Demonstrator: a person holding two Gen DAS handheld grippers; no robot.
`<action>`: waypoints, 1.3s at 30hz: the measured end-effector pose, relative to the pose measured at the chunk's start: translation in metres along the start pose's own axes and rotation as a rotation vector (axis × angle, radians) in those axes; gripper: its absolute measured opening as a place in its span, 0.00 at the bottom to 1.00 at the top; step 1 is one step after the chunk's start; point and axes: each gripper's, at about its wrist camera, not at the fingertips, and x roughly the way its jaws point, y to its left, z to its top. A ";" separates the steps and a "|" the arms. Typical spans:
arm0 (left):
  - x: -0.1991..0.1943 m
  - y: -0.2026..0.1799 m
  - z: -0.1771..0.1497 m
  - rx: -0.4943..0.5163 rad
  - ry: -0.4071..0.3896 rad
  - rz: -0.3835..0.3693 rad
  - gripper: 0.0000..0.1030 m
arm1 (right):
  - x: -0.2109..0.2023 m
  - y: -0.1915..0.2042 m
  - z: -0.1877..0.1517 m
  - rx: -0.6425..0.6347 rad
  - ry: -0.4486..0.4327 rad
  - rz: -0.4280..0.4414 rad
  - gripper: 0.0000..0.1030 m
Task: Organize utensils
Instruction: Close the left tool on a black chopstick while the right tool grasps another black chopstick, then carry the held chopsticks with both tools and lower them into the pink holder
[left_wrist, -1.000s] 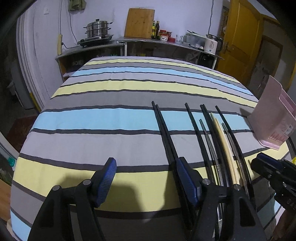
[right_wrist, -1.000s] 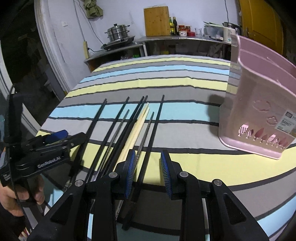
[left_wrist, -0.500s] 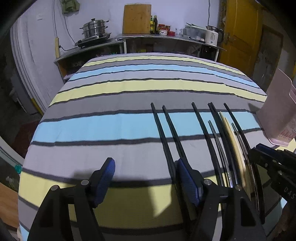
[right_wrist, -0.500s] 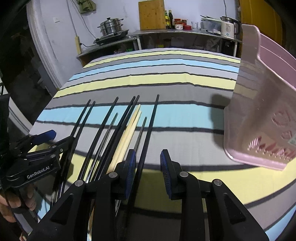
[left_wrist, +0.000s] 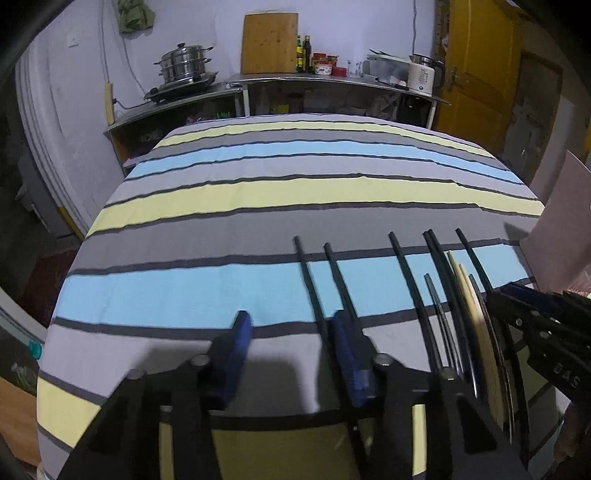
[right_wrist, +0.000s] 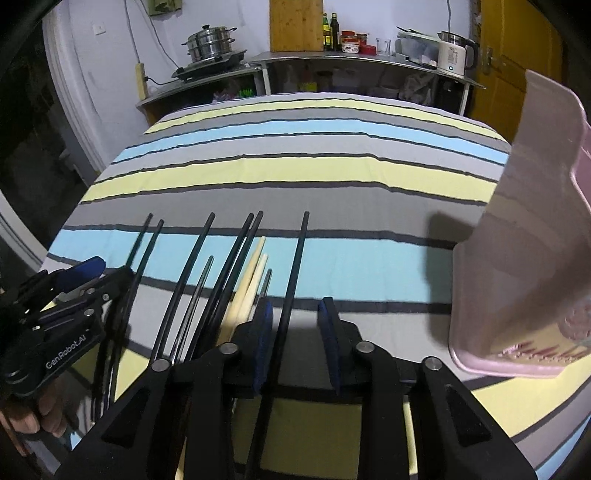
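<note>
Several chopsticks lie side by side on the striped cloth: black ones, two pale wooden ones (right_wrist: 255, 269) and thin metal ones (right_wrist: 201, 280). My right gripper (right_wrist: 295, 314) straddles the rightmost black chopstick (right_wrist: 295, 266); its jaws are closing, with a gap still on both sides of the stick. My left gripper (left_wrist: 291, 328) stands open over the two leftmost black chopsticks (left_wrist: 314, 288), its right pad (left_wrist: 345, 343) against them. Each gripper shows in the other's view: the right gripper (left_wrist: 517, 310), the left gripper (right_wrist: 85, 273). A pink slotted basket (right_wrist: 535, 240) stands at the right.
The striped cloth (left_wrist: 258, 195) covers the whole table, with bare cloth beyond the chopstick tips. The basket (left_wrist: 561, 221) rises close to the right of my right gripper. A person's hand (right_wrist: 22, 417) holds the left gripper. Behind the table are a counter with pots, bottles and a kettle.
The two leftmost black chopsticks lay touching a second ago and now lie apart. My left jaws stand narrower. The right gripper has shifted left, so the basket sits further right in its view.
</note>
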 end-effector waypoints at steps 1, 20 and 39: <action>0.000 -0.002 0.001 0.010 0.000 -0.002 0.29 | 0.001 0.000 0.002 -0.003 0.003 -0.006 0.21; -0.043 0.011 0.021 -0.051 -0.049 -0.105 0.05 | -0.043 -0.007 0.014 0.032 -0.058 0.119 0.06; -0.172 0.003 0.036 -0.015 -0.194 -0.268 0.05 | -0.156 -0.022 0.011 0.045 -0.235 0.202 0.06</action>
